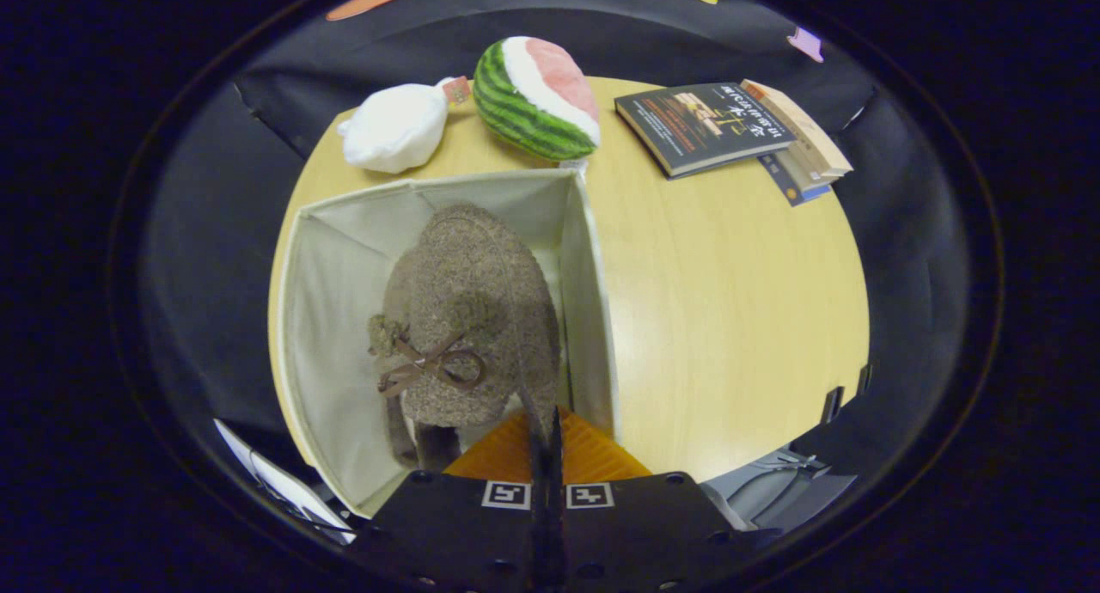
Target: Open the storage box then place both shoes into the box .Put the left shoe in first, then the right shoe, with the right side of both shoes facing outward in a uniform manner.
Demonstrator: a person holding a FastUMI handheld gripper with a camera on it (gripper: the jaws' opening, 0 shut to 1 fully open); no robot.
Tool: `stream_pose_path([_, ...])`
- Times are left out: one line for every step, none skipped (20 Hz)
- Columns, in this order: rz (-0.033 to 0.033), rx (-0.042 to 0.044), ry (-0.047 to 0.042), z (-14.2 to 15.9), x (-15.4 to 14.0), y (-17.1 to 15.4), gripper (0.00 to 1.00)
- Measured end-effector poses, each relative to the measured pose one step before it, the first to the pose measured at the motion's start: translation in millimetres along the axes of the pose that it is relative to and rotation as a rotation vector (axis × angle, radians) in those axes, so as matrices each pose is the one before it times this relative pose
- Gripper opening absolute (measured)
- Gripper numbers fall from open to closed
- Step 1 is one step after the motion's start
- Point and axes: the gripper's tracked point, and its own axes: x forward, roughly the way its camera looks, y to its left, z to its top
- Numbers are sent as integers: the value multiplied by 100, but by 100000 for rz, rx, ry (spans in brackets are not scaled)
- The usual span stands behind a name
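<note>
My gripper (545, 443) pinches the rim of 1 fuzzy brown slipper (468, 309), its fingers pressed nearly together. The slipper hangs inside the open fabric storage box (335, 275), long axis running away from me, bow nearest the fingers.

The open cream fabric storage box (344, 258) stands on the round pale wooden desk (730, 318), and a fuzzy brown slipper with a ribbon bow (468, 318) takes up its middle and right side, leaving free room along its left wall. The tool (545, 443) has its orange fingers pressed together on the slipper's rim. Right of the box the desk is bare. Beyond the box sit a white plush bundle (394, 129), a watermelon-slice plush (534, 99) and stacked books (730, 129).
</note>
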Motion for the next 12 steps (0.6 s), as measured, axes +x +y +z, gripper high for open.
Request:
stream_pose_path([-2340,1849,-42,649,992,239,0])
stream_pose_path([-870,1666,490,30,505,216,0])
stream_pose_path([298,835,658,19,458,402,0])
stream_pose_path([250,-424,1045,-144,220,429,0])
stream_pose_path([99,-486,237,-128,253,188,1])
stream_pose_path([-396,-139,53,-87,123,57,2])
stream_pose_path([53,473,-756,101,21,4,3])
stream_pose_path([1175,-109,-668,-49,-246,304,4])
stream_pose_path([300,-1376,-1695,228,-228,36,7])
stream_pose_path([319,-2071,-2269,275,-449,79,17])
stream_pose_path([266,-1962,-2595,298,-679,-71,22])
stream_pose_path([2731,-838,-2603,193,-943,278,27])
